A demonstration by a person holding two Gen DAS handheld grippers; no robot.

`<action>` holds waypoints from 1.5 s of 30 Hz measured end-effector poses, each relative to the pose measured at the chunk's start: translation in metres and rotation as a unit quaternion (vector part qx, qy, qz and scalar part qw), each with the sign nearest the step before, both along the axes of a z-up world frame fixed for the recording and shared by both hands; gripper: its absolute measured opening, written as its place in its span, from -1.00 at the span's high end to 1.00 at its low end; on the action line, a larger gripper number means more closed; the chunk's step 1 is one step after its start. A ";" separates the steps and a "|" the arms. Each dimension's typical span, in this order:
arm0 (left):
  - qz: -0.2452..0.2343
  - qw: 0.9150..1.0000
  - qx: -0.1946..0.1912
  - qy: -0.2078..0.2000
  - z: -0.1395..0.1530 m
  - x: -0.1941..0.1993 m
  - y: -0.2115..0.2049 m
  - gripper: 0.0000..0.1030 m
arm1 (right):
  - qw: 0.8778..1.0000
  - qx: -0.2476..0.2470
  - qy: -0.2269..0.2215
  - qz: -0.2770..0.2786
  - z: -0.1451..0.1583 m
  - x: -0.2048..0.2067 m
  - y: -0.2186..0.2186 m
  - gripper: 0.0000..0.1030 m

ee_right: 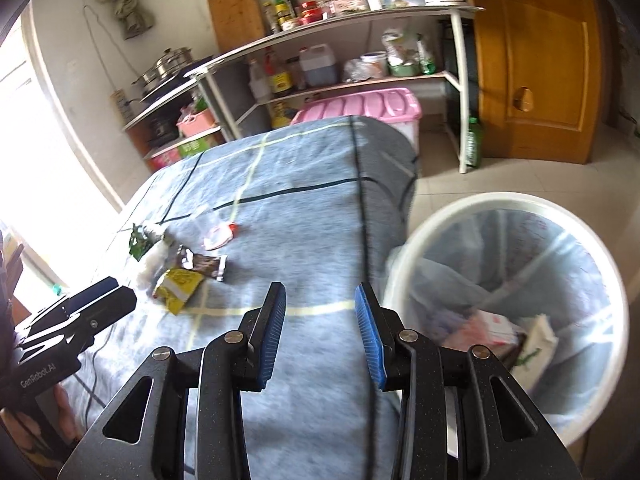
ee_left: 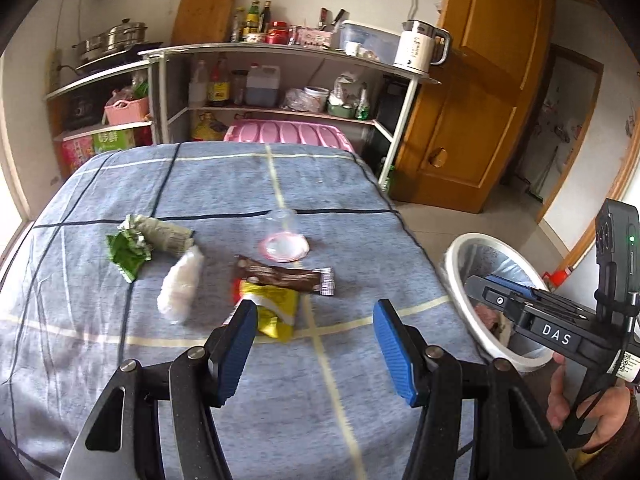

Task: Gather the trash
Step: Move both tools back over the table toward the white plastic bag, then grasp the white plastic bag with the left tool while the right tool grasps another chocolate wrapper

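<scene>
Trash lies scattered on the blue checked tablecloth (ee_left: pixel 224 184): a green wrapper (ee_left: pixel 127 254) beside a crumpled white tissue (ee_left: pixel 180 288), a brown wrapper (ee_left: pixel 286 278) overlapping a yellow snack packet (ee_left: pixel 272 312), and a clear plastic cup (ee_left: pixel 284 236) tipped on its side. Left gripper (ee_left: pixel 314 348) hangs over the near part of the table, its blue-padded jaws apart with nothing between them, the yellow packet just beyond its left pad. Right gripper (ee_right: pixel 320 330) is over the table's right edge, jaws likewise apart and empty. A white trash bin (ee_right: pixel 404 256) lined with a pale blue bag stands on the floor beside the table, already holding several discarded packets. Shelves (ee_left: pixel 280 50) with bottles and a kettle (ee_left: pixel 420 46) line the far wall.
</scene>
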State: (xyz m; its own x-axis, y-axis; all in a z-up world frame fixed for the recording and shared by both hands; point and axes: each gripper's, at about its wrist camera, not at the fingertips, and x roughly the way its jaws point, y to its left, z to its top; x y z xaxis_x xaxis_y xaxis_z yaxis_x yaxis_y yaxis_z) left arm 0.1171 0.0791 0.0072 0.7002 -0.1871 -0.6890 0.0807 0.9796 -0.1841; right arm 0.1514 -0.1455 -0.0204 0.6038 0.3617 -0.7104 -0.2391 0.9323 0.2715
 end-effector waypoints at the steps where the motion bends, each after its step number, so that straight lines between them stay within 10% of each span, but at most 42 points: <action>1: 0.010 1.000 -0.002 0.001 -0.002 0.002 0.013 -0.16 | 1.000 -0.004 0.002 0.010 -0.002 0.004 0.007 0.27; 22: 0.044 0.995 -0.032 0.088 -0.068 0.066 0.104 -0.19 | 0.978 -0.059 0.017 0.199 -0.041 0.070 0.129 0.27; 36: 0.039 0.995 -0.022 0.091 -0.068 0.071 0.101 -0.24 | 0.977 -0.065 0.019 0.202 -0.046 0.054 0.137 0.26; 45: 0.061 0.995 -0.024 0.079 -0.069 0.063 0.105 0.02 | 0.980 -0.070 0.011 0.185 -0.046 0.039 0.137 0.64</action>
